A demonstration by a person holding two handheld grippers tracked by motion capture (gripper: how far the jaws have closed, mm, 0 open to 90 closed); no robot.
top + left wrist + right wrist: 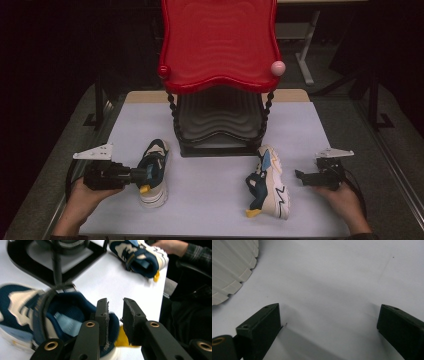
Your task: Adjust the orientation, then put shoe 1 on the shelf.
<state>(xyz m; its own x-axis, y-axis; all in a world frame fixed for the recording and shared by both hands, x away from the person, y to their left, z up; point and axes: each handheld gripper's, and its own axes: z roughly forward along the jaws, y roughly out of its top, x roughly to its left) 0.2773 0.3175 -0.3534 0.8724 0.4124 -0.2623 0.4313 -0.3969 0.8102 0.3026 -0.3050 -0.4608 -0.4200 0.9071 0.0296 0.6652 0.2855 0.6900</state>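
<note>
Reaching left gripper (pixel 115 315) into left shoe (pixel 153 172) collar, fingers slightly parted, ungripped; straddle heel rim before closing. Right gripper (pixel 306 177) wide open at 3 o'clock.

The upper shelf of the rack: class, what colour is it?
Bright red; the upper shelf shows best in the high view.

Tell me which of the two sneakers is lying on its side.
The right sneaker, near the right hand-held gripper, lies tipped over with its sole facing right. The left sneaker stands upright on its sole.
</note>
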